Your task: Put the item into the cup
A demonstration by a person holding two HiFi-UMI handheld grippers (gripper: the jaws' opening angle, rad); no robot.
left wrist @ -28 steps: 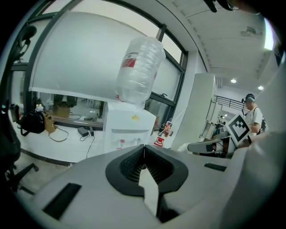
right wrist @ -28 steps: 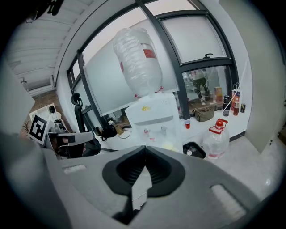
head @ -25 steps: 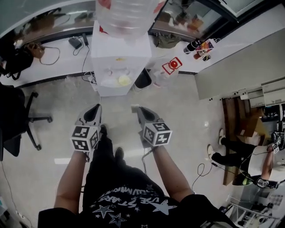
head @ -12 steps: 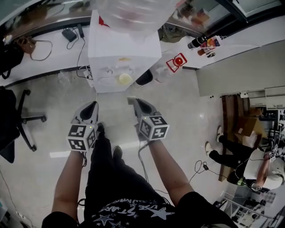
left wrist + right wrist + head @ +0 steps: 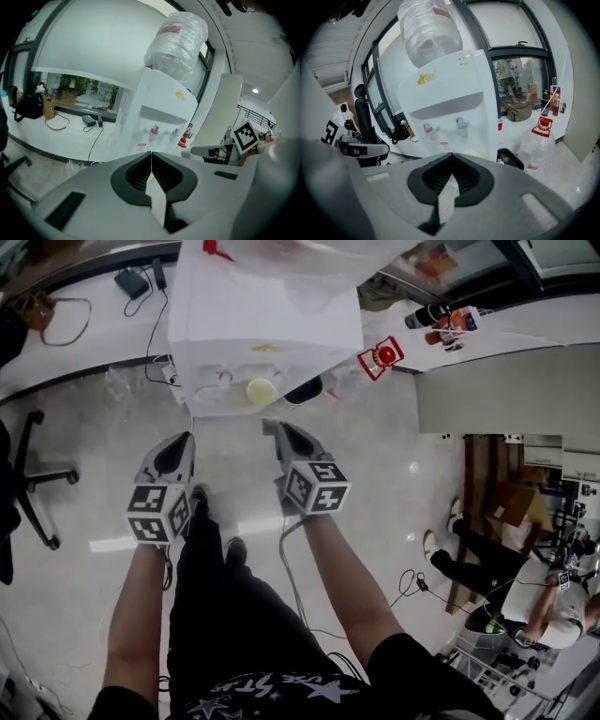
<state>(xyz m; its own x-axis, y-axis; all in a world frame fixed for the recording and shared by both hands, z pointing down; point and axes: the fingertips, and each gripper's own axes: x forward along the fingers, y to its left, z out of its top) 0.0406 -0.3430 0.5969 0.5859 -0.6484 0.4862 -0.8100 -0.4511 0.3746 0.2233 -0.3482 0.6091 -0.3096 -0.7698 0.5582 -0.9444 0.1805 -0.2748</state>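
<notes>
Person stands facing a white water dispenser (image 5: 265,322); left gripper (image 5: 179,440) and right gripper (image 5: 280,428) are held side by side over the floor (image 5: 84,474), short of its front, not touching it. Left jaws are pressed together with nothing between them; right jaws likewise, tips meeting and empty. A pale yellow round object (image 5: 262,390) sits on the dispenser's tray (image 5: 217,405), just beyond the right gripper; cup or item, cannot tell; a clear jug (image 5: 539,140) with a red cap stands at the dispenser's right.
</notes>
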